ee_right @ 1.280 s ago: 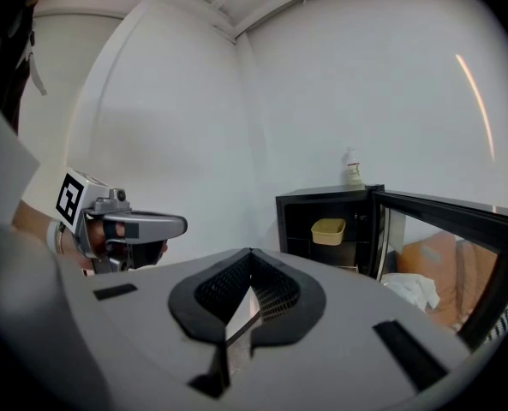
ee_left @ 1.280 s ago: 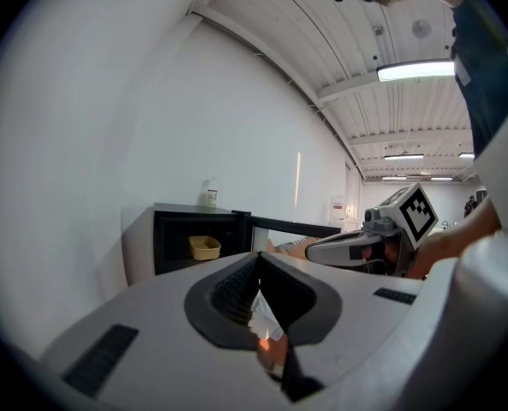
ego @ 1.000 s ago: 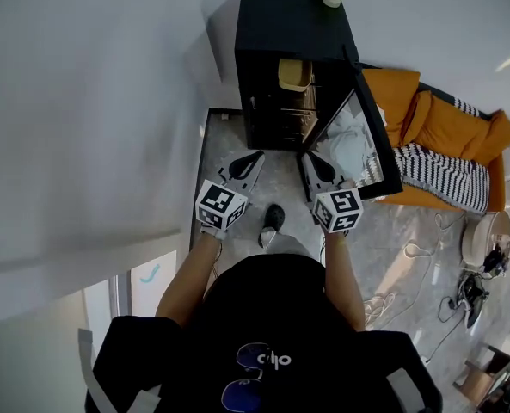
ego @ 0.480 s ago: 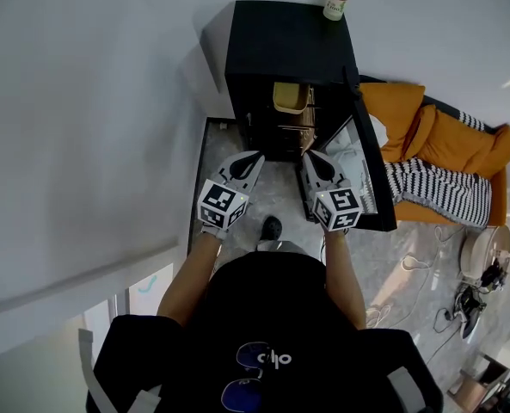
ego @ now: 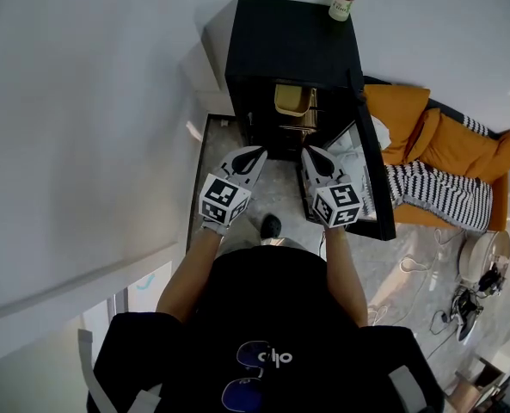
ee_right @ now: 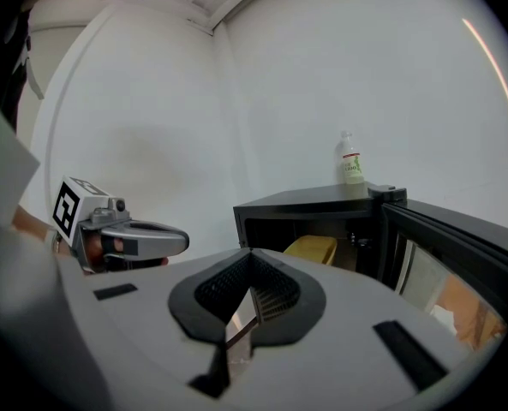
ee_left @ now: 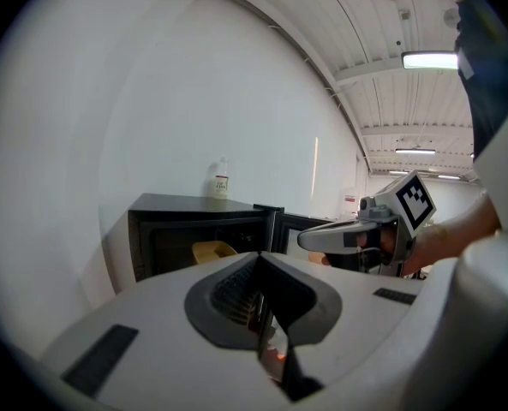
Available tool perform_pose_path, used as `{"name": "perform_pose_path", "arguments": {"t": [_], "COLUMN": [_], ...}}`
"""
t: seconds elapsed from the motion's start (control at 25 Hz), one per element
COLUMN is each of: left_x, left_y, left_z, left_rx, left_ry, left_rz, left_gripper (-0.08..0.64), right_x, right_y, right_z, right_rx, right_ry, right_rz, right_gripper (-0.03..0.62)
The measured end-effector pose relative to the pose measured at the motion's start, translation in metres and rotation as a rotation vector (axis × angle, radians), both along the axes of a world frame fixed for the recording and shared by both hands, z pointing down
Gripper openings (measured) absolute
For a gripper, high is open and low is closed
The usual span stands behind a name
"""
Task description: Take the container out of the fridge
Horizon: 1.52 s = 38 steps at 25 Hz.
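Since the door (ego: 371, 166) of the fridge (ego: 289, 33) stands swung wide, on the side of the fridge toward the orange sofa (ego: 448, 136), the cavity is exposed and nothing blocks a straight reach inside. Container (ego: 293, 99): yellow, on an upper shelf inside the fridge, toward the hinge side, apart from both tools. It has not been taken out. A bottle (ego: 342, 4) stands on top of the fridge at its back corner; it plays no part in the task.

Tools: the 2 grippers are held side by side in front of the fridge opening, near its lower edge, both pointed at the cavity. My reading is that they are staged there for the reach, with the open door leaving room for either.

Left gripper (ego: 253, 155): jaws pressed together, nothing between them. Right gripper (ego: 313, 156): same, jaws closed on nothing; it sits on the door side of the opening and looks the better lined up with the container, though that is a judgement.

Pose: person stands facing the fridge, both forearms extended forward and roughly parallel, marker cubes toward the body, jaw tips toward the fridge. Each gripper view shows the other tool level beside it.

Next move, as judged: part 1 pair of jaws before going in to the shelf.
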State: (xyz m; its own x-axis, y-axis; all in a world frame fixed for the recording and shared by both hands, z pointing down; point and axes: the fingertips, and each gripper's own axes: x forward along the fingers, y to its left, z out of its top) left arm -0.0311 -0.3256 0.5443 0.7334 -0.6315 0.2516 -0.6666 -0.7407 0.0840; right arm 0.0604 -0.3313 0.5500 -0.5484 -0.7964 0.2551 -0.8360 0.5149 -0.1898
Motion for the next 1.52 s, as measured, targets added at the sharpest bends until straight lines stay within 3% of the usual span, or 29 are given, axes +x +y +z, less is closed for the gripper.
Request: {"name": "perform_pose_path", "arguments": {"t": [0.32,0.84,1.2,1.52], "left_x": [0.017,0.036,0.049,0.063], "left_y": [-0.032,-0.096,-0.117,-0.126], "left_z": [0.001,0.020,0.046,0.067], "left_rx": [0.002,-0.030,-0.025,-0.046], "left_ry": [0.002,-0.073,-0.199,-0.274], "left_rz": [0.085,0.316,0.462,0.515], "left_gripper": [0.006,0.006,0.006,0.006], "right_x": [0.011,0.027,0.027,0.034], "right_y": [-0.015,-0.057,-0.067,-0.067], "right_z": [-0.001,0.015,0.036,0.046], "right_rx": [-0.008,-0.074,-0.150,-0.179], "right_ry": [0.026,0.055,0.084,0.091], "right_rz": [0.047,0.225,0.292,0.314], "right_gripper": [0.006,0.006,0.006,0.006]}}
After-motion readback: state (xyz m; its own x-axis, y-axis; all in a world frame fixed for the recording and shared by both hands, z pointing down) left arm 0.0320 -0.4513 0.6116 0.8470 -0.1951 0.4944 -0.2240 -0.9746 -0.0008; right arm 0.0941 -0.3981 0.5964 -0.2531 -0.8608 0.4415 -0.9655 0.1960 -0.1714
